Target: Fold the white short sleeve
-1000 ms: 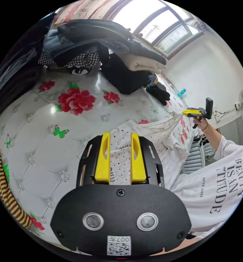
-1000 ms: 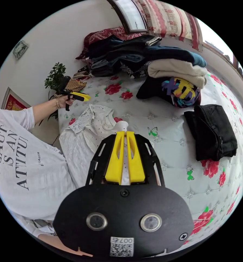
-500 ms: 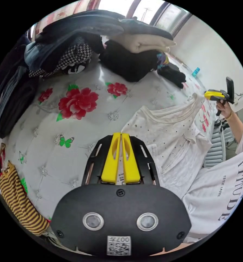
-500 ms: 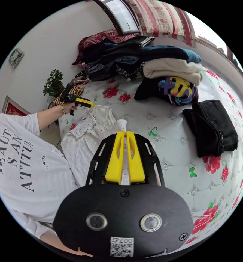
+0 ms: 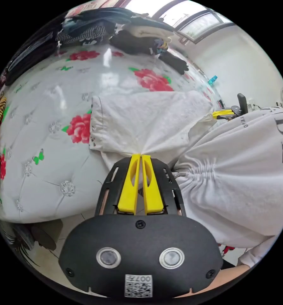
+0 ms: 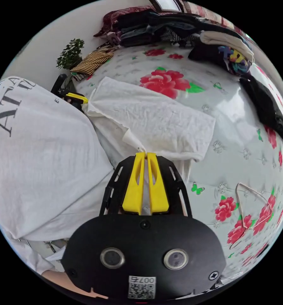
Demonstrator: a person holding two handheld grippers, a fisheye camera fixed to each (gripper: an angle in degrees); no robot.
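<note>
2 pairs of tongs grip the white short sleeve (image 5: 148,124) at once. In the left gripper view, the left tongs (image 5: 141,159) have their yellow jaws pressed nearly together, with a bunched corner of the garment pinched at their tips; the cloth fans out from that pinch, ahead of the tongs, across the bed (image 5: 46,152). Beyond the far corner of the shirt, the right tongs (image 5: 222,113) show as a yellow tip beside the person's white top (image 5: 243,178).

In the right gripper view, the right tongs (image 6: 145,157) are likewise closed to a thin slit on a gathered edge of the white short sleeve (image 6: 154,117), which lies spread flat on the bed (image 6: 236,152) just in front of them. The left tongs (image 6: 77,98) meet the garment's far corner, next to the person's white top (image 6: 36,152).

Farther ahead of the right tongs sits a pile of folded clothes (image 6: 186,28), with a black garment (image 6: 265,105) off to 1 side. A wire hanger (image 6: 252,206) rests on the bed beside the right tongs.
</note>
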